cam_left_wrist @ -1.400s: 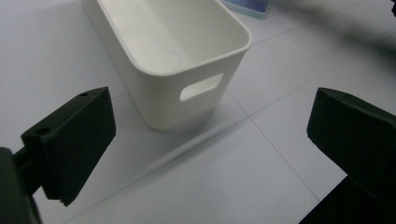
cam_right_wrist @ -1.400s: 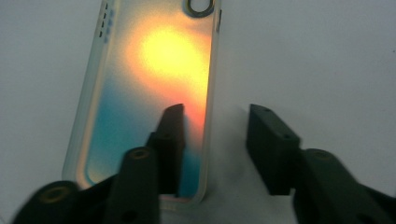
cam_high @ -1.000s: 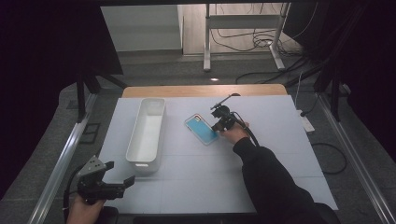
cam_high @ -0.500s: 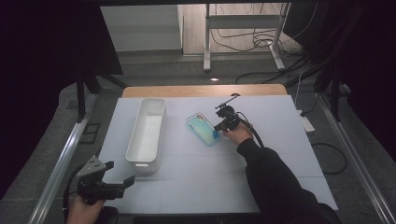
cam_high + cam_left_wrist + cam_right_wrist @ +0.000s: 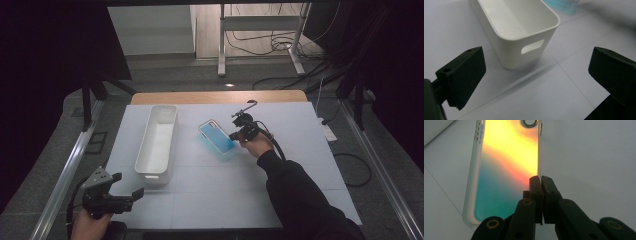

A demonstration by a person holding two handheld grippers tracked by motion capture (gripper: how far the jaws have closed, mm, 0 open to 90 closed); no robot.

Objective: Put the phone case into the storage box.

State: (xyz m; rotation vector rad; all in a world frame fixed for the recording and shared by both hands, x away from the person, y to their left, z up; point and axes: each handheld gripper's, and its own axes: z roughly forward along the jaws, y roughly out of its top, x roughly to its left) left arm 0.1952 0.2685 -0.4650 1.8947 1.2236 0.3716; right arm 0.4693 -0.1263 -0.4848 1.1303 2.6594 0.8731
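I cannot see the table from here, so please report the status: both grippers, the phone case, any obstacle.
Right gripper shut on the edge of the phone case. Left gripper open, apart from the white bin. Nothing in the way.

Dim surrounds, lit table (image 5: 300, 125), blurry far bg.

A long white bin (image 5: 157, 142) is seen on the white counter (image 5: 300, 130) at nine o'clock, open and upright. Cables (image 5: 260, 42) are strewn on the floor at twelve.
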